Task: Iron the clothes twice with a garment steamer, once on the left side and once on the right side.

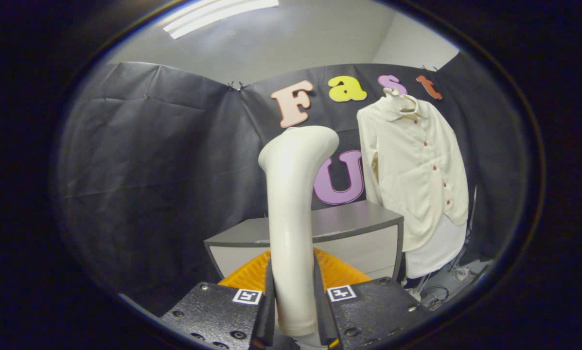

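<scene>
**Steamer clamped upright, shirt hanging to the far right**

The gripper [293, 311] is holding the garment steamer [291, 214] between its jaws, both black fingers [267, 311] pressing against the lower part of the handle from either side. The steamer is standing upright from the jaws, a smooth, glossy cream-white body that is rising as a thick rounded column and then bending at the top toward the right, where it is widening into a flattened head. Its surface is plain; no brand or writing is showing on it.

Each gripper block is carrying a small square black-and-white marker [247, 296] on its top face, a coded pattern rather than readable text.

Just beyond the fingers an orange ribbed piece [337, 272] is lying low, partly hidden behind the steamer. Farther off, a grey surface [354, 221] with a pale front panel is standing against the booth wall.

The shirt [417, 170] is hanging on a white hanger [401, 102] at the far right, well apart from the steamer head. It is cream-white, long-sleeved and collared, with a row of small reddish-brown buttons running down the front. It is hanging slightly turned, its hem falling below the level of the grey surface. Cables [436, 291] are lying on the floor beneath it.
</scene>
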Demonstrator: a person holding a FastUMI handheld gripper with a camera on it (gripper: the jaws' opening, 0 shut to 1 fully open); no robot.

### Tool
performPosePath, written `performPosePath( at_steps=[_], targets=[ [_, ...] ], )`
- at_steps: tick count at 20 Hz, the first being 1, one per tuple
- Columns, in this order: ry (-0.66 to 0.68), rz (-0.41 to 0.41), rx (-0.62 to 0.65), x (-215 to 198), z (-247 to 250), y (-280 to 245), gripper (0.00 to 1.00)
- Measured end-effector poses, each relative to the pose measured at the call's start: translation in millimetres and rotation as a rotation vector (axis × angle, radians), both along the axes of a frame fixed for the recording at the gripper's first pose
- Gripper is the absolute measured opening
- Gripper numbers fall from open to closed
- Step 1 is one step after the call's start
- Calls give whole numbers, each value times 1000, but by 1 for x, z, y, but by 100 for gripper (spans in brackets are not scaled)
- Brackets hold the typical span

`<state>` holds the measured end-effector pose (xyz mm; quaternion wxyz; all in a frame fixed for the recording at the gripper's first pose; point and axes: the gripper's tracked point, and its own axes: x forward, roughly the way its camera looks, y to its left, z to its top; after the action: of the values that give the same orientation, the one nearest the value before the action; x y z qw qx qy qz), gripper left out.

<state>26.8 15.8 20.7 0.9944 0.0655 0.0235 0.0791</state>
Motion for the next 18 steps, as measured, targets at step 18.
performPosePath(
  at_steps=[18],
  targets=[
    [-28,-99,-118,-10,2,38,35]
  ],
)
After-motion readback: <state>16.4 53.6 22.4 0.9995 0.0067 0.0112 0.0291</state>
